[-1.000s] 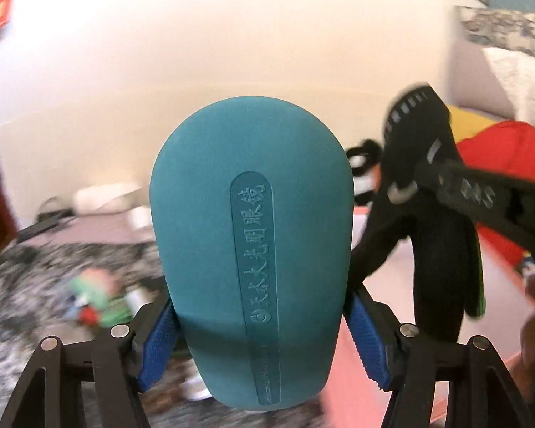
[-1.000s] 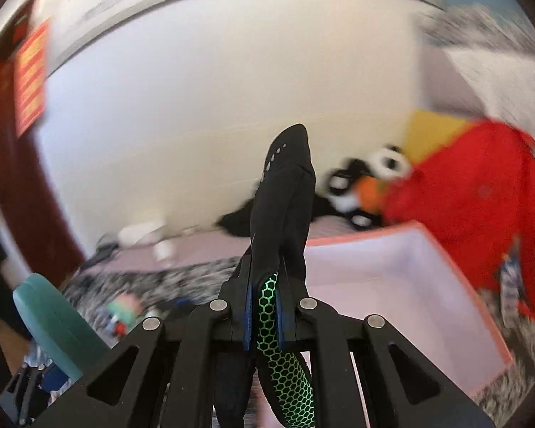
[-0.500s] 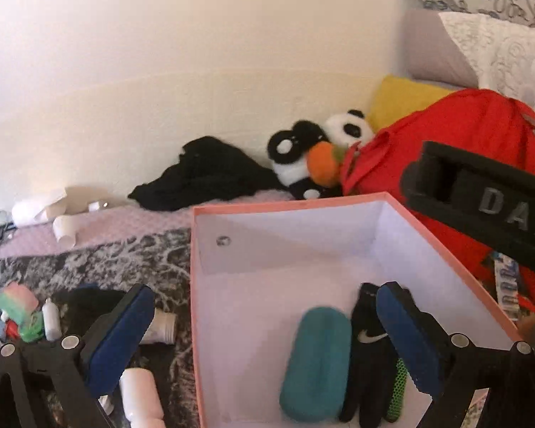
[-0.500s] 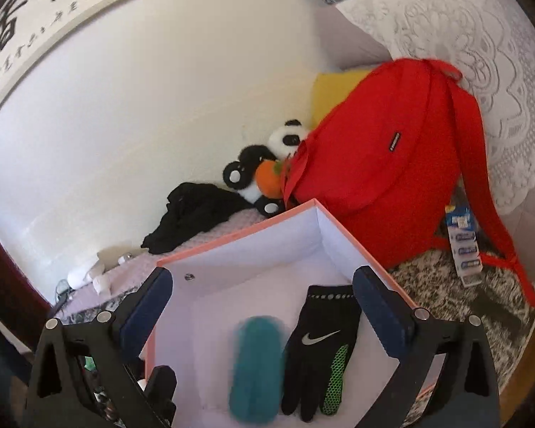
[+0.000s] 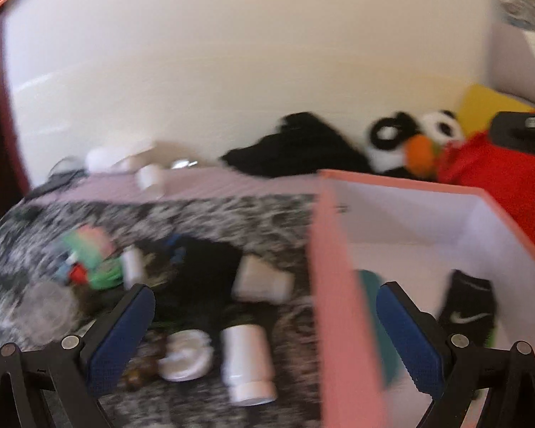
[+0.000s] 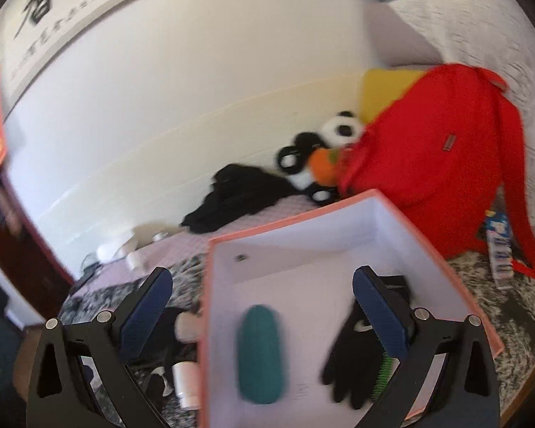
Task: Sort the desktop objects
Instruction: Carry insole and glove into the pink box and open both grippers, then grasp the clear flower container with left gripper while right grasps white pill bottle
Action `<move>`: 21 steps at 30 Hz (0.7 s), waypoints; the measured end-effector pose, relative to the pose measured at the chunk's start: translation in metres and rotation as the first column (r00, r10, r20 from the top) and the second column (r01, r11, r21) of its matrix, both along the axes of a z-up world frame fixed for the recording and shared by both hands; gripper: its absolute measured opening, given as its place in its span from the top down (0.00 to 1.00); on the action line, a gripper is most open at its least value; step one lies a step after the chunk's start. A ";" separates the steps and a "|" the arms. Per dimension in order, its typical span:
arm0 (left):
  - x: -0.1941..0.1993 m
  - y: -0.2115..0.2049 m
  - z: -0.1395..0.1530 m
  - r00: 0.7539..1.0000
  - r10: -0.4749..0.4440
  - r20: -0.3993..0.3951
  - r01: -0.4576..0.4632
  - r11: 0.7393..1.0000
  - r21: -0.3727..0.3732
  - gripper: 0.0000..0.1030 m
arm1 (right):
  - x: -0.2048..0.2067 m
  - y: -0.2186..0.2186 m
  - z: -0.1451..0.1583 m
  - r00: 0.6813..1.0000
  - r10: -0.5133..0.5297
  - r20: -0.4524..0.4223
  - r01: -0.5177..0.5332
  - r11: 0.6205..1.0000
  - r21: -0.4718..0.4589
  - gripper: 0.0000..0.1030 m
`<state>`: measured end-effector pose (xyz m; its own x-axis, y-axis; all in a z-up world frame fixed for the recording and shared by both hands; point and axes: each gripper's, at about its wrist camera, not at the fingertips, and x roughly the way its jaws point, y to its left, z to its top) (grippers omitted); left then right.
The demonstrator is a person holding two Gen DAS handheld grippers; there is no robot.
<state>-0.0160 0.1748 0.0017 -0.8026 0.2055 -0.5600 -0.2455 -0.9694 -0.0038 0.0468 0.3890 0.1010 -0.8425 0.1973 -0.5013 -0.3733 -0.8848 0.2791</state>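
Note:
A pink box (image 6: 296,219) with a white inside holds a teal glasses case (image 6: 262,353) and a black Nike glove (image 6: 360,349). My right gripper (image 6: 264,317) is open and empty above the box. My left gripper (image 5: 264,335) is open and empty, straddling the box's left wall (image 5: 335,303). In the left wrist view the glove (image 5: 469,312) lies inside the box, and the case (image 5: 378,324) is partly hidden by my finger. White bottles (image 5: 246,363), a white lid (image 5: 185,355) and small colourful items (image 5: 89,260) lie on the patterned cloth left of the box.
A red backpack (image 6: 438,157), a panda plush (image 6: 321,153), a yellow cushion (image 6: 385,89) and black clothing (image 6: 235,196) stand behind the box by the wall. A blister pack (image 6: 499,249) lies to the right of the box.
Both grippers opened and let the teal case and the glove into the box. The left gripper then swung left toward the clutter; the right one moved a little left.

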 end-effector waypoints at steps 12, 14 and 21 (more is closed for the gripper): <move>-0.069 -0.134 -0.046 0.961 0.258 0.102 -0.254 0.966 -0.049 0.01 | -0.055 -0.119 -0.032 0.974 0.189 0.126 -0.202 0.975 0.096 0.00; -0.083 -0.152 -0.054 0.950 0.281 0.133 -0.277 0.959 -0.054 0.01 | -0.063 -0.130 -0.040 0.968 0.205 0.146 -0.220 0.971 0.096 0.00; -0.123 -0.196 -0.080 0.924 0.326 0.201 -0.310 0.945 -0.108 0.01 | -0.085 -0.156 -0.061 0.951 0.254 0.179 -0.265 0.963 0.042 0.00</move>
